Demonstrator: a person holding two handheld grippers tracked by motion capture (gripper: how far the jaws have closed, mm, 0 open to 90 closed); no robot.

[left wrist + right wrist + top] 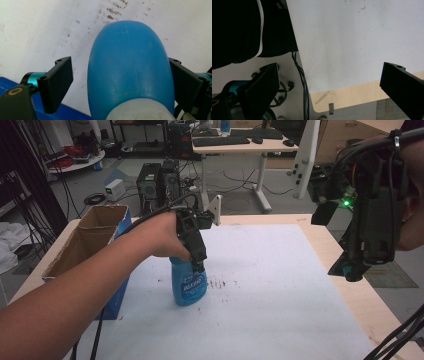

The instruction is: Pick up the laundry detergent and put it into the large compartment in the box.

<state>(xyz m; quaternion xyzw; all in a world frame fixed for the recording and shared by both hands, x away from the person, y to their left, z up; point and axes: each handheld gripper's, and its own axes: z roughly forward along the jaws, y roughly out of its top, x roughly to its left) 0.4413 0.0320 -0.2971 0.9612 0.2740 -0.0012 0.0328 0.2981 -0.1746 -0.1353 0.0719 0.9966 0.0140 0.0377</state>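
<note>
Bottle [189, 282]: upright on the mat [280, 285], at 9 o'clock from centre.
My left gripper [120, 82]: jaws astride it, one side not touching.
My right gripper [332, 87]: released, empty.
Risk: uneven closing may tip the bottle.

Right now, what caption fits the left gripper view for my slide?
Left gripper jaws straddle an upright blue bottle, one side not yet touching, above a stained white table.

Left gripper [199, 265] points down, jaws part open – right gripper [350, 270] hangs raised, jaws wide apart
</note>
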